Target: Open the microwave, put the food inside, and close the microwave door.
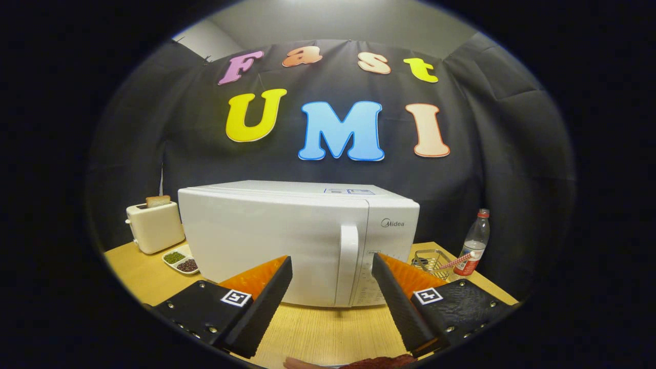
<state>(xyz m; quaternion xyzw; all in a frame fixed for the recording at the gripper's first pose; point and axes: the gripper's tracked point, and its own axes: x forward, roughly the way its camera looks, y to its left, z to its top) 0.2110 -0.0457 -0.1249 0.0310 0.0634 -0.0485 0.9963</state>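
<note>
Gripper (332, 266) sat w/ fingers spread wide apart, nothing between them, hovering above the table (328, 328) just short of the microwave (287, 236). Microwave stood in the middle of the table, white, door shut, its upright handle (347, 264) showing in the gap between the fingertips, a bit nearer the right finger. Control panel right of the handle, partly hidden behind the right fingertip.

Food (353, 363): a dark reddish-brown bit lay at the near table edge, below & between the fingers, closer to the camera than the tips; mostly cut off, can't tell what it was exactly.

Left of the microwave, a cream toaster (154, 225) w/ a bread slice (158, 201) sticking up out of the slot. Just in front of it, a small two-part dish (180, 261), green stuff in one half & dark stuff in the other, close to the microwave's left bottom corner.

Right of the microwave, a wire basket (432, 260), & beside that a clear bottle (474, 243) w/ red cap & red label, upright near the table's far right corner. A red-striped stick-like item (455, 262) leaned between basket & bottle; too small to id.
</note>
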